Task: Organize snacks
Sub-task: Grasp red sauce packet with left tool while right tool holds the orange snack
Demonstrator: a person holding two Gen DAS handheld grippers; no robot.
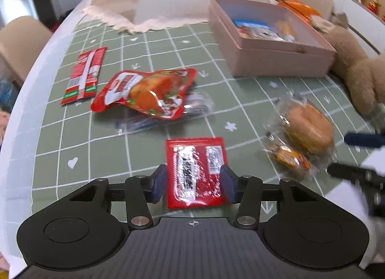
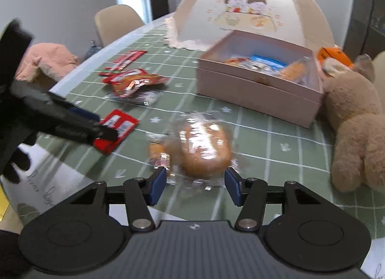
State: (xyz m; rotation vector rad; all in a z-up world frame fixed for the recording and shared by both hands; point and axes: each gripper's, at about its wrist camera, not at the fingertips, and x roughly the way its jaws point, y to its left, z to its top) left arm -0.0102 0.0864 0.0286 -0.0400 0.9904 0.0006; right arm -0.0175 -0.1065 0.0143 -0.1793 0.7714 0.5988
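A small red packet (image 1: 196, 173) lies flat on the green checked tablecloth between the blue pads of my left gripper (image 1: 193, 184). The pads stand at its side edges without squeezing it, so this gripper is open. A round bread roll in clear wrap (image 2: 204, 149) lies just ahead of my right gripper (image 2: 195, 186), which is open; the wrapper's near edge reaches between its pads. A small orange snack (image 1: 288, 158) lies against the roll (image 1: 308, 127). The open pink box (image 1: 284, 57) with several snacks inside stands at the back right.
A large red pouch (image 1: 146, 91) rests on a clear packet (image 1: 197, 105), with a long red packet (image 1: 83, 76) left of it. A plush bear (image 2: 356, 120) sits right of the pink box (image 2: 252, 91). A mesh food cover (image 2: 252, 9) stands behind. The table edge curves along the left.
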